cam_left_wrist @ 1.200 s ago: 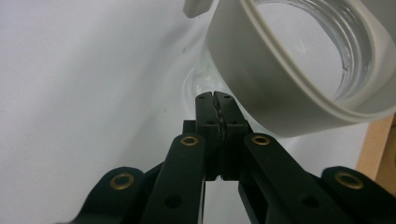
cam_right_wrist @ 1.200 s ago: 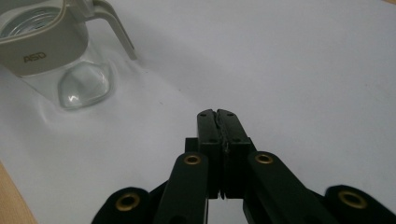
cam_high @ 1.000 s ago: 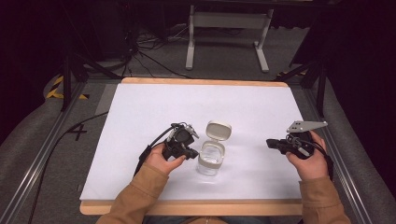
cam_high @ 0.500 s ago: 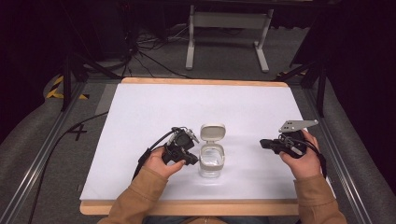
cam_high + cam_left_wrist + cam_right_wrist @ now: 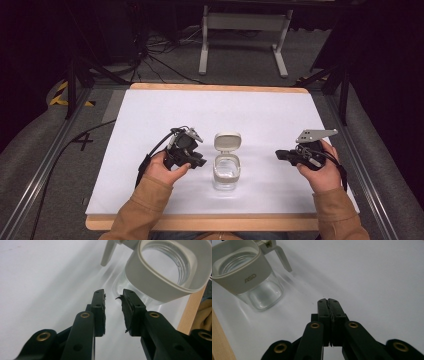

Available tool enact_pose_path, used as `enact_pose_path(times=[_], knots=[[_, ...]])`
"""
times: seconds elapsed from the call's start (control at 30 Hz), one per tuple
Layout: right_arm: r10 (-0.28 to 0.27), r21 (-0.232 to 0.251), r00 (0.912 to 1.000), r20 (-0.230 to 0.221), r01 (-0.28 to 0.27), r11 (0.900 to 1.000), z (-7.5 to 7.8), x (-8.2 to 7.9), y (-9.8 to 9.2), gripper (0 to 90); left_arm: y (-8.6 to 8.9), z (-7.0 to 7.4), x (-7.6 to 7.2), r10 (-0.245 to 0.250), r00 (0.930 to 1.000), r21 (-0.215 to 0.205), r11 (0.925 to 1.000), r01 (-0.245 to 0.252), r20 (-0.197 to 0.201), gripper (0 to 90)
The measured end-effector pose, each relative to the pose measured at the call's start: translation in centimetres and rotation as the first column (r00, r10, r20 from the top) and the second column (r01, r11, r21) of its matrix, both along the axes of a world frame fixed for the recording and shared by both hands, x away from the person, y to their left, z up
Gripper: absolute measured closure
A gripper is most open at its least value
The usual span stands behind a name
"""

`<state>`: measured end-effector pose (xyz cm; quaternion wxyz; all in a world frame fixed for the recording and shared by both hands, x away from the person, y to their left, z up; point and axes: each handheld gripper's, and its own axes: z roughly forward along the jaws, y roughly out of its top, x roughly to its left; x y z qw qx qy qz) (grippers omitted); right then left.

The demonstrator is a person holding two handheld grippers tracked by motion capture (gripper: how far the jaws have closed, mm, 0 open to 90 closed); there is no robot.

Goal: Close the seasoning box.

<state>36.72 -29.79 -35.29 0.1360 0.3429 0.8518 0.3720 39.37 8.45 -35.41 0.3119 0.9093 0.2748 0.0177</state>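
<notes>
Just left of the glass jar (image 5: 226, 172), the left gripper (image 5: 199, 161) hangs with its black jaws spread a little and nothing between them; the rubbery pads (image 5: 125, 312) look frayed and chewed at the edges. The jar itself stands near the front middle of the white table (image 5: 150, 115), a clear, square-shouldered glass body with a smooth grey-white plastic collar. Its hinged lid (image 5: 228, 141) is already flipped up and back behind the mouth, so the opening looks done; the jar seems empty, and whatever filling or closing follows is not begun. Well to the right of the jar, the right gripper (image 5: 279, 154) points toward it, jaws pressed together on nothing.
</notes>
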Motion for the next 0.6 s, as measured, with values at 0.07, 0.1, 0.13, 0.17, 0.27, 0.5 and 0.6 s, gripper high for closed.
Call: enact_pose_path(times=[0.07, 0.1, 0.13, 0.17, 0.27, 0.5, 0.6], knots=[[0.015, 0.016, 0.9999, 0.004, -0.015, 1.000, 0.0, 0.0, 0.4, 89.2, 0.9, 0.5, 0.2, 0.020, 0.9997, -0.021, 0.9996, -0.020, 0.011, 71.8], [0.027, 0.018, 0.9996, 0.009, -0.027, 0.999, -0.1, 0.1, 0.6, 89.3, 1.3, 0.6, 0.2, 0.040, 0.9991, -0.034, 0.9986, -0.040, 0.011, 71.5], [0.027, 0.018, 0.9996, 0.009, -0.027, 0.999, -0.1, 0.1, 0.6, 89.3, 1.3, 0.6, 0.2, 0.040, 0.9991, -0.034, 0.9986, -0.040, 0.011, 71.3], [0.035, 0.026, 0.9993, 0.013, -0.035, 0.999, -0.2, 0.2, 0.8, 89.3, 2.1, 0.9, 0.2, 0.059, 0.9981, -0.033, 0.9977, -0.059, 0.018, 71.0], [0.040, 0.038, 0.9992, 0.002, -0.040, 0.998, -0.2, 0.2, 1.0, 89.3, 2.8, 1.2, 0.1, 0.075, 0.9970, -0.026, 0.9969, -0.074, 0.020, 70.5], [0.074, 0.058, 0.9972, 0.013, -0.075, 0.996, -0.1, 0.9, 2.1, 89.2, 5.2, 1.8, -0.6, 0.139, 0.9895, -0.061, 0.9888, -0.136, 0.040, 69.7], [0.079, 0.070, 0.9966, 0.023, -0.080, 0.994, 0.1, 1.2, 2.8, 89.2, 6.0, 1.8, -0.9, 0.164, 0.9854, -0.071, 0.9844, -0.161, 0.044, 69.1]])
